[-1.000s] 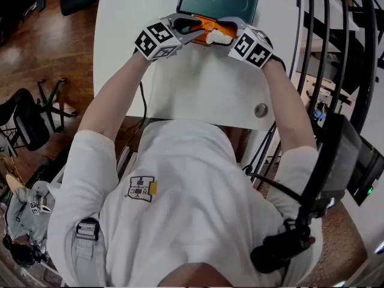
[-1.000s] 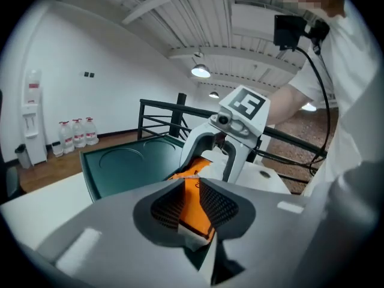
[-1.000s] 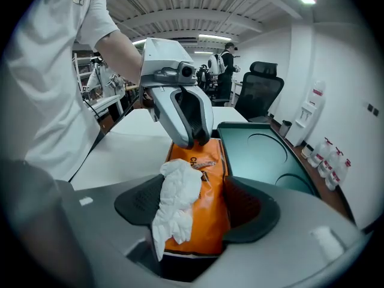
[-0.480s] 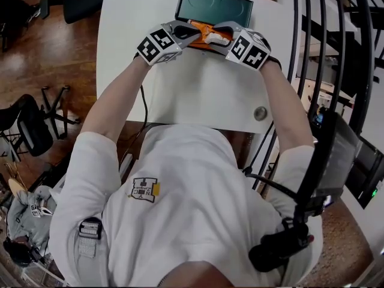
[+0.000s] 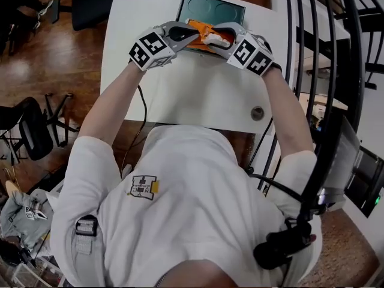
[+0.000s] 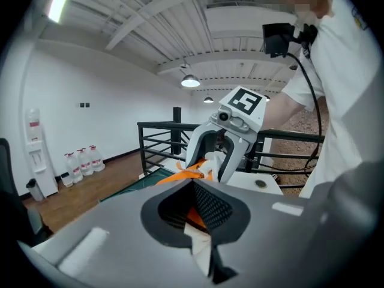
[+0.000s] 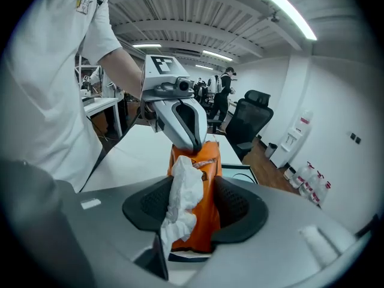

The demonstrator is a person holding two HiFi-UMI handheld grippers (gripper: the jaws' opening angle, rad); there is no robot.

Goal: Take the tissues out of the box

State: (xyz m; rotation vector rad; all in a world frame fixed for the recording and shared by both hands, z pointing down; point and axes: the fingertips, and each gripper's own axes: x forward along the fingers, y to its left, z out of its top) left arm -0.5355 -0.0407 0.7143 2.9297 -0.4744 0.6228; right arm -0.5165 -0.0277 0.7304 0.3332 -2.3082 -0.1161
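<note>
An orange tissue pack [image 5: 204,29] is held up between my two grippers over the far side of the white table [image 5: 198,95]. My left gripper [image 5: 193,33] is shut on one end of it; orange wrapper and a bit of white show between its jaws [image 6: 195,212]. My right gripper [image 5: 217,36] faces it from the other side. In the right gripper view the pack [image 7: 207,215] fills the jaws [image 7: 195,206], and a crumpled white tissue [image 7: 183,191] sticking out of it is pressed between the pack and the left pad. The two grippers nearly touch.
A dark green tray [image 5: 213,9] with two round hollows lies on the table just beyond the pack. A round cable grommet [image 5: 257,113] sits near the table's right front. Black railings [image 5: 312,53] run along the right; an office chair [image 7: 249,122] stands further off.
Both grippers have stayed together at the orange pack with the white tissue at the right gripper. They have shifted slightly towards the green tray as the head view moved.
</note>
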